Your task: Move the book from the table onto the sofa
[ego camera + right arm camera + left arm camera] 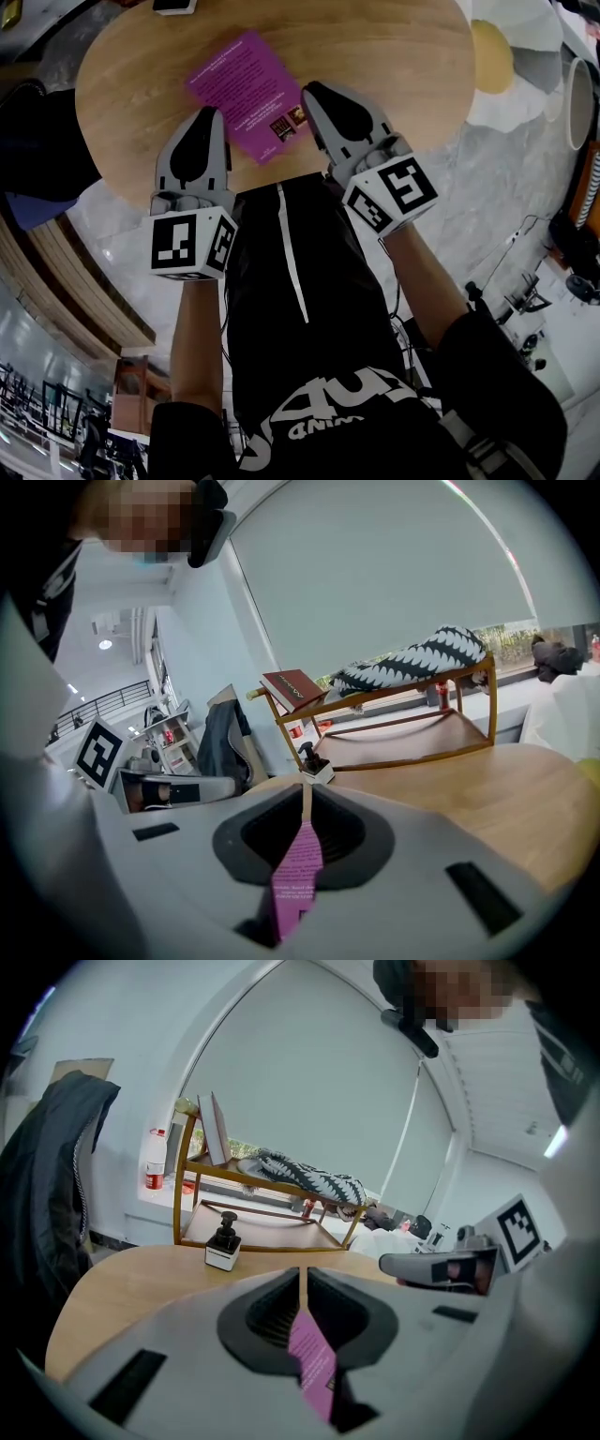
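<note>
Your round wooden counter (394, 84) takes up the upper part of the head view, and you stand at its near edge with both arms stretched out over it.

Beyond the counter's far edge stands a wooden rack (281, 1188) with 2 shelves. A black-and-white patterned cushion (314, 1180) lies on its upper shelf. Off the counter's left side, as the left gripper view shows it, a dark jacket (47, 1176) hangs.

Your left gripper (208, 114) is over the counter's near-left part and points towards the counter's middle. Its jaws are closed together with only a thin slit between them, and they hold nothing. The purple you see through that slit is the book lying on the counter beneath.

Your right gripper (314, 91) is over the counter's near-middle part and angles in from the right. Its jaws are closed together too, with nothing gripped and the same purple showing below them.

The book (251, 92) lies flat on the counter, just on the near side of the middle, with its purple cover up. The tips of the 2 grippers flank its near end, 1 at each side. Whether either tip touches the book or the counter cannot be told.

A small pump bottle (223, 1244) stands at the counter's far edge.
</note>
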{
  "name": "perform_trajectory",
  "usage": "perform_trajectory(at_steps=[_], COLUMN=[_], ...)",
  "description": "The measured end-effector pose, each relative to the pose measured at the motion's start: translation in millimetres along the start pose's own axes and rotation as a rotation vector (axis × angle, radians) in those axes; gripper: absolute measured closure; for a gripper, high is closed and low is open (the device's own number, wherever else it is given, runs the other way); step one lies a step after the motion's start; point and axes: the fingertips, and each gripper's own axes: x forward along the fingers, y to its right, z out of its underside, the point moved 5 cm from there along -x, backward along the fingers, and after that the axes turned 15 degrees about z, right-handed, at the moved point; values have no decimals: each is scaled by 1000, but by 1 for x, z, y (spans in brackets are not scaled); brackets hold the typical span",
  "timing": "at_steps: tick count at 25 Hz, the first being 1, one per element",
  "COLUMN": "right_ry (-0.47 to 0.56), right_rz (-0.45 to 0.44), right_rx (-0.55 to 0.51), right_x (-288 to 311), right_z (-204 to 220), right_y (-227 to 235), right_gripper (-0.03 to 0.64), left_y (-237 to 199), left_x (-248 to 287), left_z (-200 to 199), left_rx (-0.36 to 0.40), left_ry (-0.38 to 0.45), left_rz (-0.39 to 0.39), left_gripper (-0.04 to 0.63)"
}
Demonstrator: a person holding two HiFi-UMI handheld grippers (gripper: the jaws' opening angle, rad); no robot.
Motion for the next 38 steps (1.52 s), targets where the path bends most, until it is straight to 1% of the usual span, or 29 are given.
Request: perform_trajectory(at_steps=[1,2,3,5,8,10,12,17,21,26,30,38], right_ry=[-4,-8,-13,-17,-36,-57,-67,-84,-116,-191,-251,-359], right_rz=[0,-1,-3,-3,6,8,5,-13,-18,-37,-54,-67], right_rx=[1,4,6,9,22,28,32,62,54,49,41,37], right_x=[1,2,3,4,7,10,11,14,23,37,52,76], right_z=[0,1,2,4,7,11,11,12,25,54,77,115], right_y=[0,1,1,2,4,4,4,6,10,19,25,43], right_gripper=[610,587,550,517,446,380,359,356,357,357,357,357], left_y=[-1,-2,-2,-2,-3,-4,-4,-3,-10,-24,-36,-48], left_x=[0,1,1,2,5,6,8,13,17,21,23,26], left_z=[0,0,-1,-1,0,1,2,9,24,52,76,132], left_rx=[-1,-3,-6,-10,-21,-33,-49,-75,-96,-128,-181,-255], left_ry=[2,3,5,5,4,6,5,-23,-51,-92,-120,-218], left_rz=[-2,-4,-5,-4,2,7,12,21,11,-19,-47,-77], left_gripper=[584,584,584,572,489,434,396,393,393,394,394,394])
